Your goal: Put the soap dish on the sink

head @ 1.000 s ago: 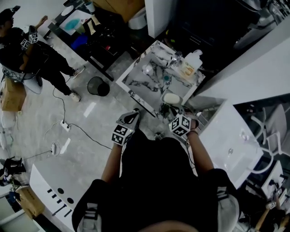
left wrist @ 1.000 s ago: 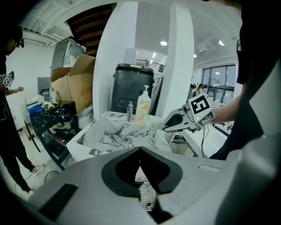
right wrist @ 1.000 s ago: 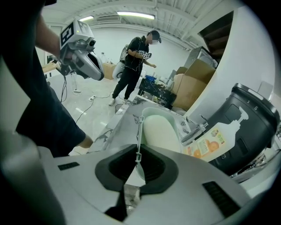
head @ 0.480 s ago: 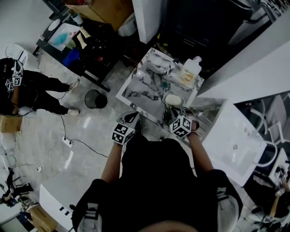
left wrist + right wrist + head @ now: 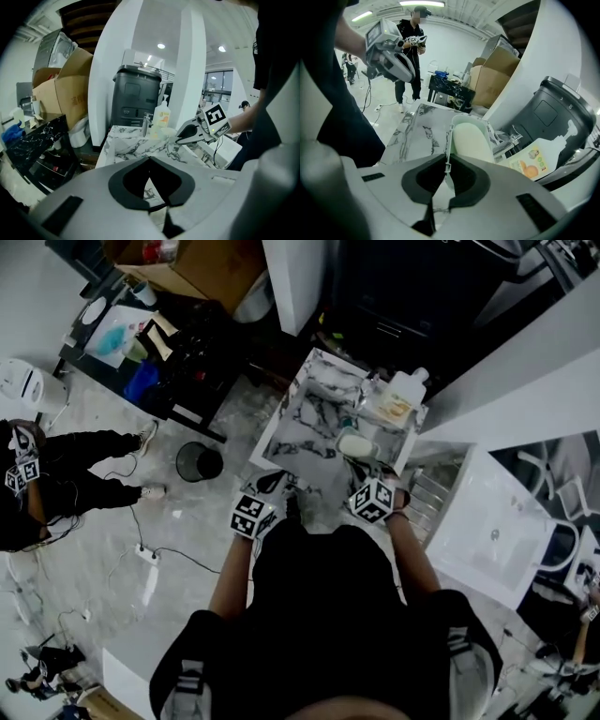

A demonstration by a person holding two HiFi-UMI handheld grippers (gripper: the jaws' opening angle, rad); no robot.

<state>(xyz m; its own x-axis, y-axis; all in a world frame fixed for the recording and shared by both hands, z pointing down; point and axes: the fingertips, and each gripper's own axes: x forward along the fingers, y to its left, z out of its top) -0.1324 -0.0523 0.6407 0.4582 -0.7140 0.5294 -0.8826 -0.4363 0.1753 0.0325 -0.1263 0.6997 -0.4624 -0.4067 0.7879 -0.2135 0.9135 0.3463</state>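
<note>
A pale green soap dish [image 5: 471, 139] with a bar of soap in it hangs tilted over the near right part of the marble sink top [image 5: 419, 129]. My right gripper [image 5: 446, 161] is shut on the dish's near rim. From the head view the soap dish [image 5: 356, 444] sits just ahead of the right gripper [image 5: 362, 471], above the marble sink top [image 5: 314, 418]. My left gripper [image 5: 275, 484] stays at the top's near left corner. In its own view the left gripper [image 5: 149, 158] is shut with nothing in it, and the right gripper [image 5: 193, 133] shows beyond it.
A pump bottle [image 5: 399, 396] and a faucet [image 5: 367, 382] stand at the sink top's far right. A black bin [image 5: 199, 462] is on the floor to the left, a white basin unit [image 5: 483, 535] to the right. Another person [image 5: 42, 486] stands at far left; cables cross the floor.
The head view has swung, so the sink top and the other person sit elsewhere in frame. Both grippers keep their places; the dish stays in the right gripper.
</note>
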